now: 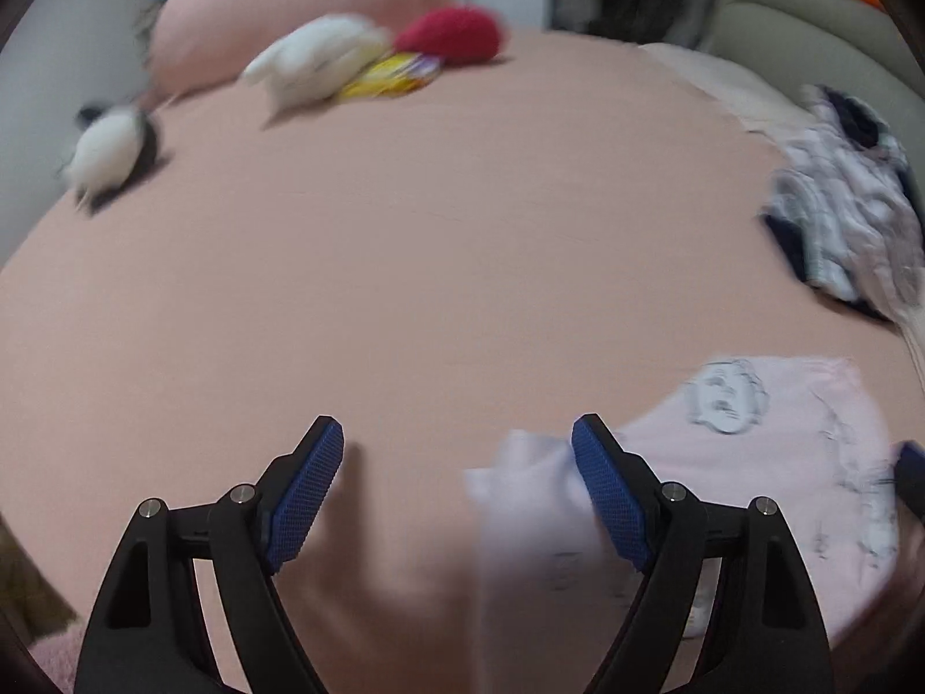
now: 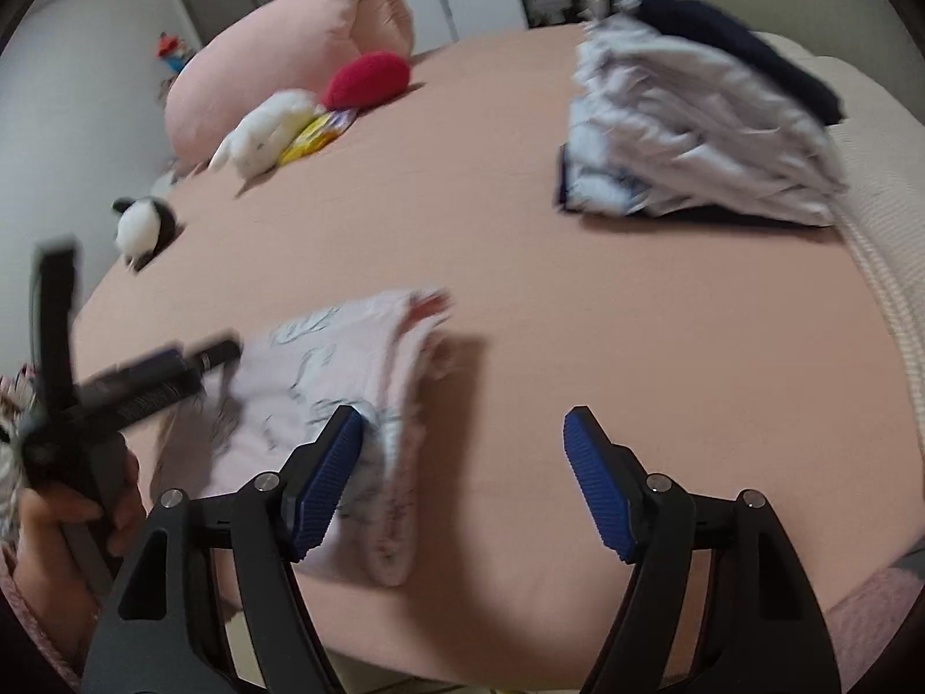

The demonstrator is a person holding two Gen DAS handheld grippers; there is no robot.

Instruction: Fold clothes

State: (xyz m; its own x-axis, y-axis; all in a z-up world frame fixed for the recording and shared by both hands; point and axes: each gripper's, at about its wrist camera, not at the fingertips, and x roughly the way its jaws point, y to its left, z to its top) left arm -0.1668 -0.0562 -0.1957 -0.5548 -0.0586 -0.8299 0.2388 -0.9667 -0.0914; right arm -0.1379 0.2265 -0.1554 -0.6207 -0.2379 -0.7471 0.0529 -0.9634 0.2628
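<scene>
Two grippers are seen, each with black arms and blue ribbed pads. The left gripper [image 1: 457, 491] is spread wide, nothing clamped, a pale corner of cloth lying between its fingers. The right gripper [image 2: 462, 480] is likewise held apart, empty, its left pad [image 2: 324, 486] overlapping the garment's edge; contact cannot be told. One soft pink garment [image 2: 347, 381] with dark line drawings is laid partly folded, in rumpled layers, on the near part of the smooth pink bed sheet [image 2: 607, 301]. Farther off, one crumpled heap of white and navy clothes [image 2: 694, 110] is piled at the right edge. Beyond, three plush toys are counted: a black-and-white one [image 2: 141, 225], a white one [image 2: 260, 133] and a round red one [image 2: 367, 78], before one bulky pink pillow [image 2: 289, 52].
</scene>
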